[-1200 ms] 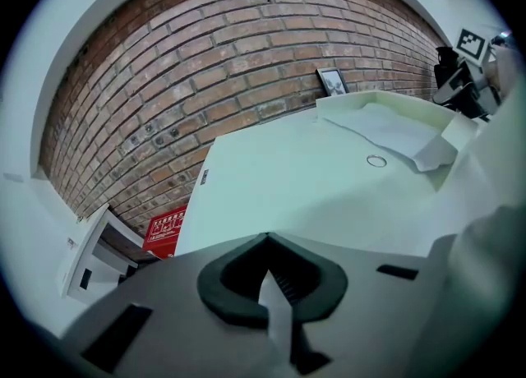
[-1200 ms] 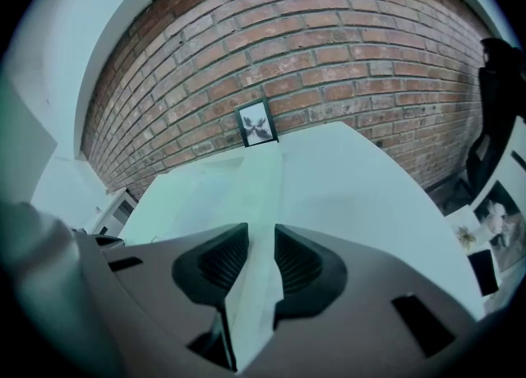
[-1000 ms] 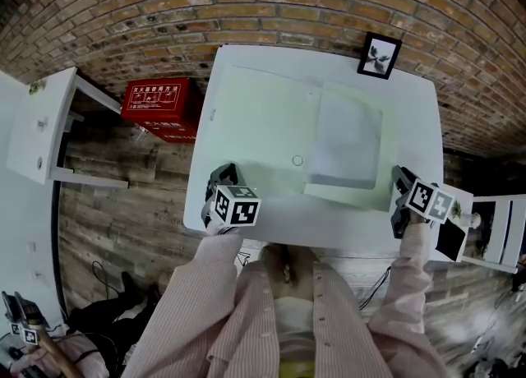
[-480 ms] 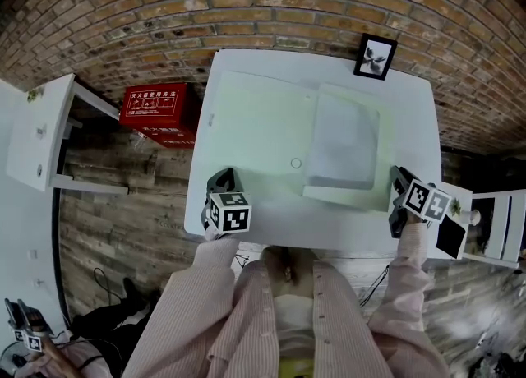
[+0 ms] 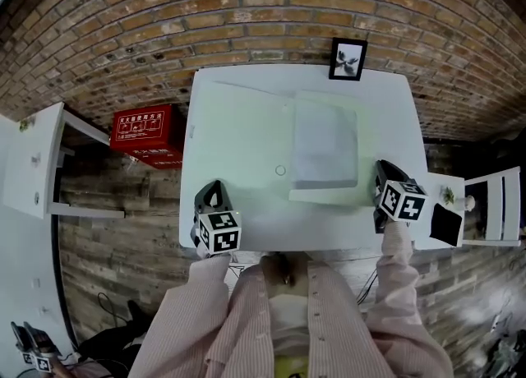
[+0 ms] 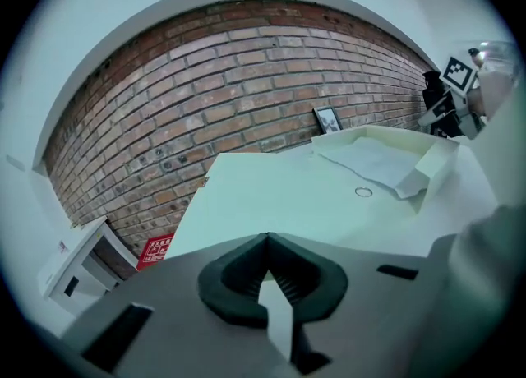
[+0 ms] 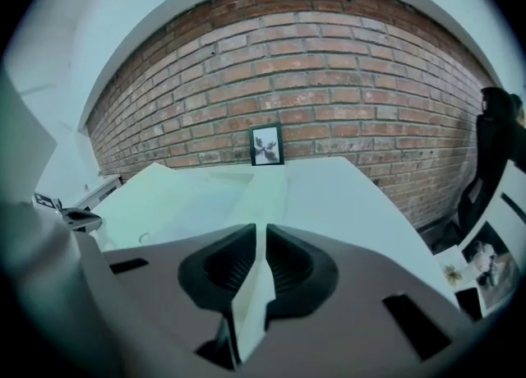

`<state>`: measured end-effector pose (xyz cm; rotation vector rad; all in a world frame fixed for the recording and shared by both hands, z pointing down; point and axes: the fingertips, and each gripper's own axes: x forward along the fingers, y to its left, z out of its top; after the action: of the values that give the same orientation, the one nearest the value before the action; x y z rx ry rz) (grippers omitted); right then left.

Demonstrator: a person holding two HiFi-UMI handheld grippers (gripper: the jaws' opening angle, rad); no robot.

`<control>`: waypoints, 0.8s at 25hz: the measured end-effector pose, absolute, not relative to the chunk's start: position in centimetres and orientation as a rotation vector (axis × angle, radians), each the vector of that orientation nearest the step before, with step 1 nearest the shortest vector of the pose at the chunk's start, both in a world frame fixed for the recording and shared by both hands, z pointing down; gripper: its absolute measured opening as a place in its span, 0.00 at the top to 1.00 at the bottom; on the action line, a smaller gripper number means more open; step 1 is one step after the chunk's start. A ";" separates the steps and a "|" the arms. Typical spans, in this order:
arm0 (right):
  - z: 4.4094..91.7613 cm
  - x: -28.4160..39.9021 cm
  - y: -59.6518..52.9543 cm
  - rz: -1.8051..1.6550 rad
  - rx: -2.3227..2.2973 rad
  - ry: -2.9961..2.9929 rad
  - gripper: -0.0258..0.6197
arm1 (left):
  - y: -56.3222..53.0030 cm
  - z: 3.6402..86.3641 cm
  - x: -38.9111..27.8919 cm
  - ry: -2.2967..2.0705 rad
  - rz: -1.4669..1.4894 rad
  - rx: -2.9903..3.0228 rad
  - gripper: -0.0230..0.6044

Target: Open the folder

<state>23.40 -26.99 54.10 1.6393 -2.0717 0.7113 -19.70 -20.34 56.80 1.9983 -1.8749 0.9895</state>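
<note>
At the near left corner of the table (image 5: 401,113), the left gripper (image 5: 213,186) hangs with its claw pressed together on nothing. Its tips are just off the table edge and apart from the folder (image 5: 242,142).

The folder lies across the middle of the table and looks already spread. Its left cover lies flat towards the left, and its right half carries a pile of paper (image 5: 325,145). A small ring (image 5: 280,170) rests on the inside of the folder near the fold.

At the near right, the right gripper (image 5: 383,168) sits just beside the folder's right edge. Its jaws are closing, with only bare table showing through the narrow gap between them.

Judging by this, opening is as good as done and what remains is to leave cleanly:
- Keep both claws off the covers as they draw away, so nothing drags the flat cover back.
- The right claw should finish shutting in free air, away from the raised lip of the right half, or it could nip that lip and tip the papers.
- A glance to see that the left cover lies fully down would settle it.

Counted:
- two grippers
- one folder
- one pile of paper (sheets not countable)
- one ring
- one table
- one framed picture (image 5: 348,59) at the far edge
- one red box (image 5: 146,128) on the floor to the left
</note>
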 end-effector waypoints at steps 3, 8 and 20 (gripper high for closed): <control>53.3 22.8 -26.8 0.655 1.630 -2.108 0.92 | -20.4 55.4 -19.1 -1.901 1.016 2.032 0.98; 51.8 21.2 -25.8 0.607 1.596 -2.197 0.95 | -20.3 53.2 -17.6 -1.903 0.930 2.100 0.98; 47.0 17.4 -24.2 0.493 1.549 -2.450 0.95 | -20.6 48.9 -13.3 -1.904 0.659 2.232 0.98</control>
<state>17.35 -24.21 47.03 1.5485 -2.4498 0.4926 -13.29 -20.61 48.94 2.2322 -1.9038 0.6592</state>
